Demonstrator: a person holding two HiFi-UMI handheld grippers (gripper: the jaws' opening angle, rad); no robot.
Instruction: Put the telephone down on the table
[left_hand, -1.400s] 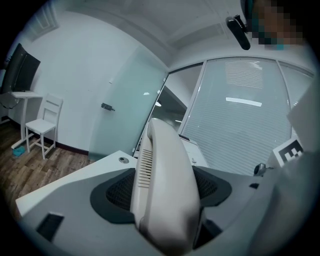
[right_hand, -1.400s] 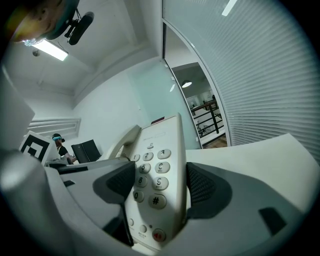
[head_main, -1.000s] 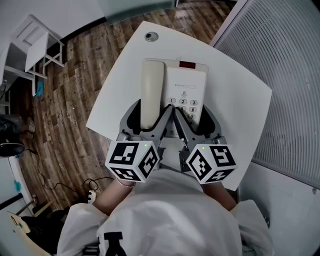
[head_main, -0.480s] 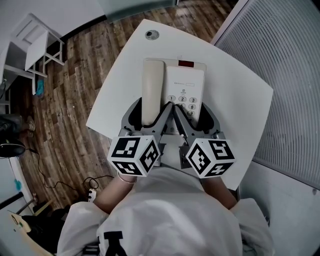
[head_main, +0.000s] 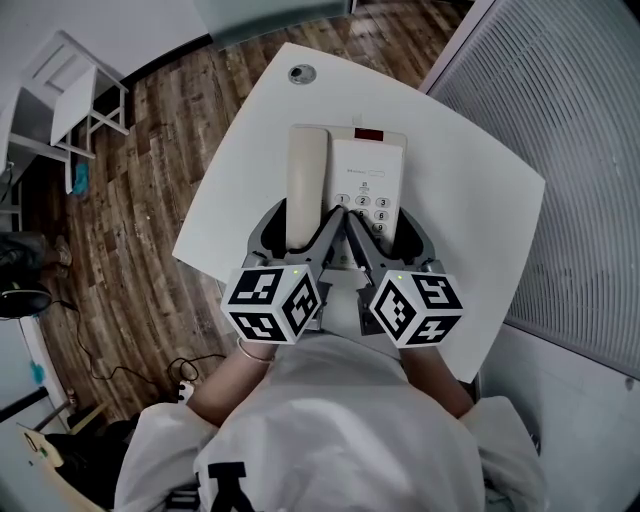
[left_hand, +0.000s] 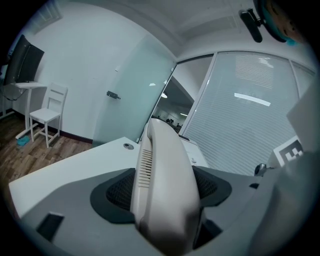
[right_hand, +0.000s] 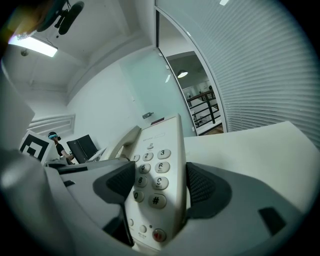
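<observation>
A cream desk telephone with its handset in the cradle is held over the white table. My left gripper is shut across the handset side at the phone's near end. In the left gripper view the handset fills the gap between the left gripper's dark pads. My right gripper is shut on the keypad side. The keypad sits between the right gripper's pads. Whether the phone's underside touches the table cannot be told.
A round cable grommet sits in the table's far corner. A wall of blinds runs close along the table's right side. A white chair stands on the wooden floor to the left. Cables lie on the floor near the person.
Both grippers and the phone have moved together slightly forward over the table. The phone looks a little smaller in the head view. The grips are unchanged.
</observation>
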